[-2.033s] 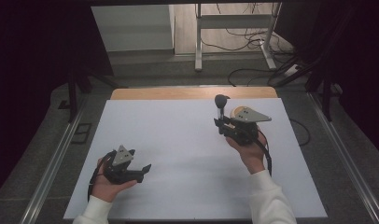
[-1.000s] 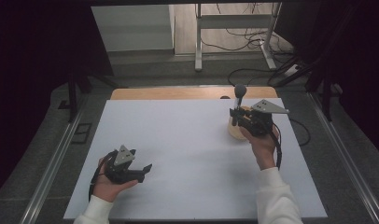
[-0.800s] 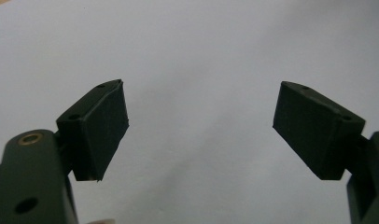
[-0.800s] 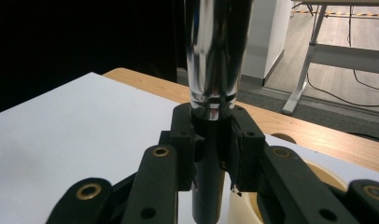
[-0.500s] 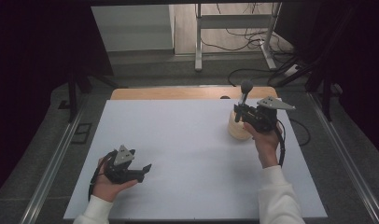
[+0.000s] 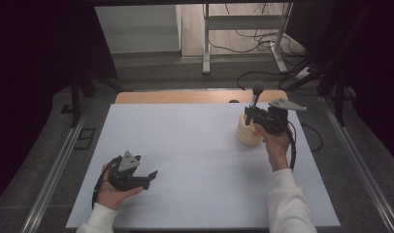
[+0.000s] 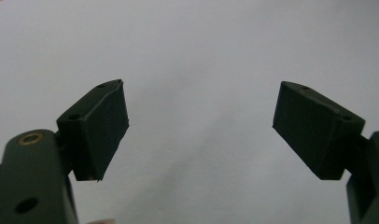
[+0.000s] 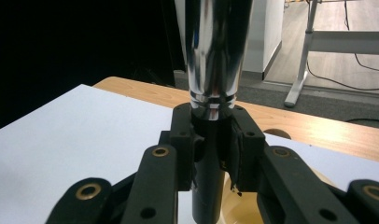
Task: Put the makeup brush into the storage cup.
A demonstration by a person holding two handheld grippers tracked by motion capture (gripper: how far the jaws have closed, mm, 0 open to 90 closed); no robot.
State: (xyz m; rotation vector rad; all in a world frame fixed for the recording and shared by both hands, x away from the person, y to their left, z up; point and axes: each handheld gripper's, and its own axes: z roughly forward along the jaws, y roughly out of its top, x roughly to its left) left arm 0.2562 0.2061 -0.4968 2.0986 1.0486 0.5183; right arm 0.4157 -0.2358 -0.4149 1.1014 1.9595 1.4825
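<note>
Chrome rod: you hold the polished metal rod [image 8: 218, 51] upright in your right gripper [image 6: 255, 115], its dark lower shaft pinched between the pads and its round dark knob [image 6: 258, 88] up top (a pestle or masher by the look of it, though that is a guess).
Grip: the right jaws are clamped together on the rod just below its ringed collar, low enough, it seems, to keep the long stem from swinging.
Where it stands: the rod's lower end points down over the cream bowl [image 6: 247, 134], which sits on the white sheet near your right hand [image 6: 275, 145]; whether the tip touches the bowl cannot be told, as the gripper hides it.
Bowl: it stands at the far right of the white table cover [image 6: 195, 155], near the bare wooden edge [image 6: 175, 97], probably so the tool can work straight down into it.
Left gripper: your left gripper [image 6: 149, 177] rests low at the near left, well apart from the bowl, jaws wide apart with nothing between the pads [image 7: 106, 126], apparently parked until needed.
</note>
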